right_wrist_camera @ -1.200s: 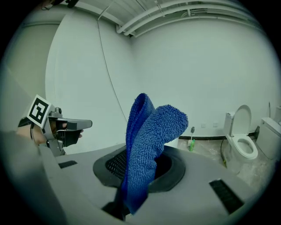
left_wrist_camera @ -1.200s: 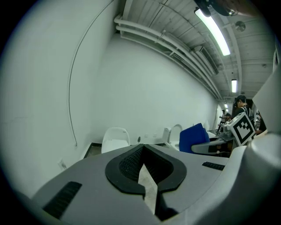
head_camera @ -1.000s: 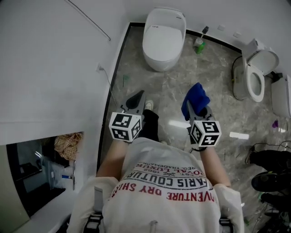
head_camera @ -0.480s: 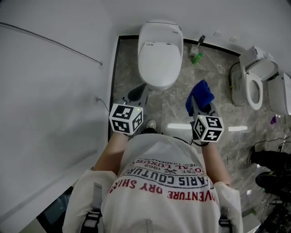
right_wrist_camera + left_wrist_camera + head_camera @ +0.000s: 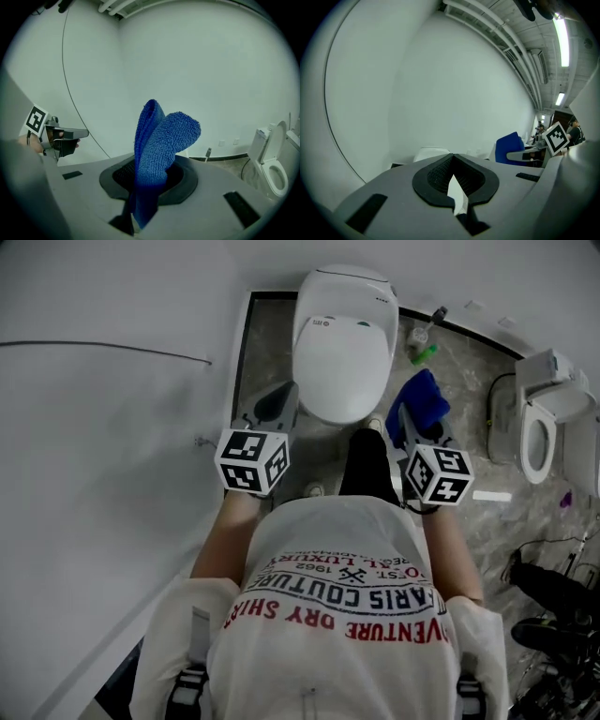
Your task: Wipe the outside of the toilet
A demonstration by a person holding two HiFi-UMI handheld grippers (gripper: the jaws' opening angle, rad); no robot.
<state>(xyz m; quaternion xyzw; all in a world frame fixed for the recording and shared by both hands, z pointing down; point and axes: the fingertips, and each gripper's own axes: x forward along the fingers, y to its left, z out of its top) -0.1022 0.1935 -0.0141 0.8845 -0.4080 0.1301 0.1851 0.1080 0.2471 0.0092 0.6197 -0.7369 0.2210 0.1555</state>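
Toilet (image 5: 342,352), white with its lid down, stands against the far wall on a grey marbled floor (image 5: 469,465), and shows in the left gripper view as a pale rounded shape (image 5: 431,153) low against that wall. A plain white wall (image 5: 112,427) runs along the toilet's left. A person (image 5: 337,615) in a white printed shirt stands right in front of the toilet, one dark-trousered leg forward with the foot close to the bowl's front. A second toilet (image 5: 544,427), its seat raised, sits well off to the right of the first. The left gripper (image 5: 274,407) is held just beside the bowl's left flank; its jaws are drawn together with only a thin sliver between them and hold nothing (image 5: 452,176). The right gripper (image 5: 419,427) is held to the right of the bowl's front, jaws (image 5: 150,187) clamped on a folded blue cloth (image 5: 419,401) that stands up out of them (image 5: 159,145). A small green item (image 5: 422,351) with a dark top rests on the floor just right of the toilet's back.
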